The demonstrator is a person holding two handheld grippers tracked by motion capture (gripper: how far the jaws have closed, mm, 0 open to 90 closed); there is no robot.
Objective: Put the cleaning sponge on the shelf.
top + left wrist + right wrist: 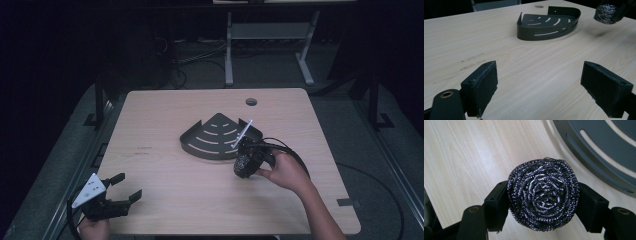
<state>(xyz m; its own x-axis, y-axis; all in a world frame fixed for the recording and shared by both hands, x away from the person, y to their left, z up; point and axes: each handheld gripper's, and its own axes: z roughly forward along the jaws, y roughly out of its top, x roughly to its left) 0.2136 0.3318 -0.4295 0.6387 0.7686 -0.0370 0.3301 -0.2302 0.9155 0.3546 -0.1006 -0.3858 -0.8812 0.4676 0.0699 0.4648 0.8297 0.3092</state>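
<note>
Round steel-wool scouring ball (543,193), no label or writing legible, clamped between right gripper (543,202) pads, held above pale wooden table (165,175) just beside dark slotted metal corner shelf (215,135). Left gripper (122,192) spread wide, empty, near table's front-left edge.

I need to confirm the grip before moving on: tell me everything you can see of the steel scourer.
The scourer is a round ball of coiled, shiny steel wire, dark silver, looking springy and loosely wound. It sits clamped between the two black pads of the right gripper, one pad pressing each side. It seems to be held off the table, beside the near edge of the dark slotted tray, not touching it.
</note>
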